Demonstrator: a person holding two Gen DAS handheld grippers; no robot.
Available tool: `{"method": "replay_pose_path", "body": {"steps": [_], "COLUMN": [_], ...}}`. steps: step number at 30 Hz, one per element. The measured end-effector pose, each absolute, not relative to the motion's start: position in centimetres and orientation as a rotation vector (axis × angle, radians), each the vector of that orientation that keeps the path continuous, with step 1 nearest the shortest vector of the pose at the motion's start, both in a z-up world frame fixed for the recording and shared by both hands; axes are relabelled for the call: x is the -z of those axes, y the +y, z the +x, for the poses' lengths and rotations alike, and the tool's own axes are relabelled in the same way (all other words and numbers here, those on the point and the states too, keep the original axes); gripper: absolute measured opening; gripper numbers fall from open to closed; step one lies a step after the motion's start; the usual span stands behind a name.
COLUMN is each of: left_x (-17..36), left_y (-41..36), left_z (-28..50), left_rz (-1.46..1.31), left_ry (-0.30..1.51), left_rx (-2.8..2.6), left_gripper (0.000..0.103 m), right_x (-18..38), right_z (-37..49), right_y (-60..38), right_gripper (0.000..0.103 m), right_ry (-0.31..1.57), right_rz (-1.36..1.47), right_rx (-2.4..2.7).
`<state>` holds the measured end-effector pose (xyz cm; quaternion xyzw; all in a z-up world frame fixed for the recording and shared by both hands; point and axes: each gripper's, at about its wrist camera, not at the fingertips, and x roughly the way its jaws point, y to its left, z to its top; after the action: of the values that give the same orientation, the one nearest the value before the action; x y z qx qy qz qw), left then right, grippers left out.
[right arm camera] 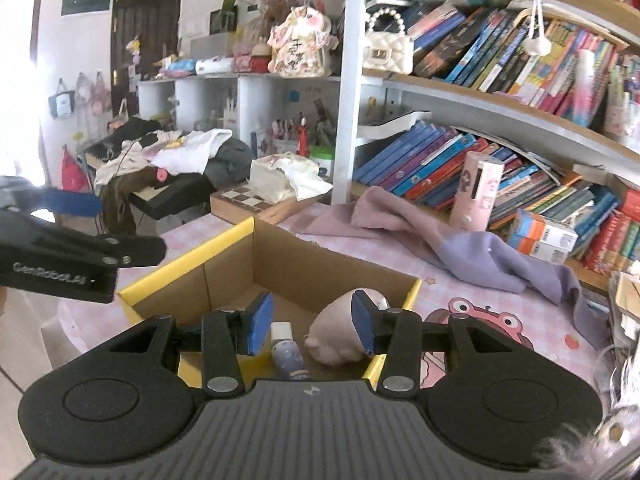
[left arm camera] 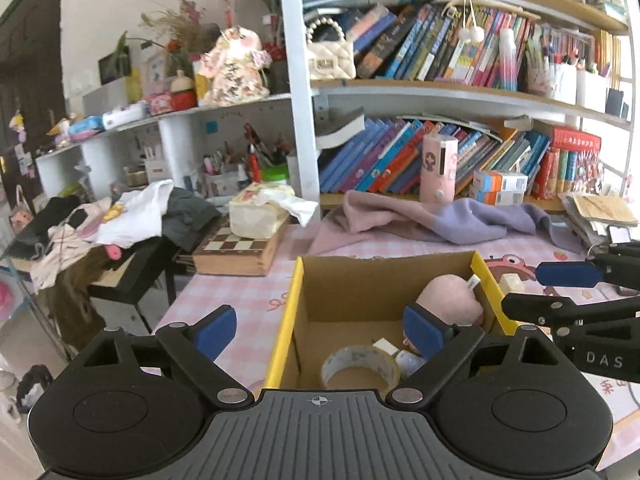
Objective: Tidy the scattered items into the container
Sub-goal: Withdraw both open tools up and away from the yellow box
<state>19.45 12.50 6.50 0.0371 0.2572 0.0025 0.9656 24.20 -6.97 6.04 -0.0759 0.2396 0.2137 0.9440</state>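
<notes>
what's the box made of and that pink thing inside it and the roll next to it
Box: looks like corrugated cardboard, matte brown inside, with glossy yellow outer faces.
Pink thing: probably a plush toy, soft fuzzy fabric with a sewn tag.
Roll: likely clear packing tape on a brown card core, faintly shiny.

yellow-rimmed brown box (left arm camera: pixel 384 280), pink plush (left arm camera: pixel 450 300)

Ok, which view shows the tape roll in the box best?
Left wrist view: the tape roll lies in plain sight on the floor of the cardboard box. In the right wrist view the roll is not visible.
</notes>
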Motion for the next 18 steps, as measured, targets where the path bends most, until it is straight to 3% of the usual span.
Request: {"method": "replay_pose_path", "body": {"steps": [18], "left_x": [-5.8], "left_y": [12.4], "left_z": [8.3], "left_rz": [0.048], "left_ry": [0.469], "left_rx": [-0.087], "left_gripper": [0.097], "right_x": [-4.5], "right_z": [12.9], "right_y": [-8.9], "right_gripper": [0.043], "right_ry": [0.473], "right_rz": [-0.106], "right_rx": [-0.298]}}
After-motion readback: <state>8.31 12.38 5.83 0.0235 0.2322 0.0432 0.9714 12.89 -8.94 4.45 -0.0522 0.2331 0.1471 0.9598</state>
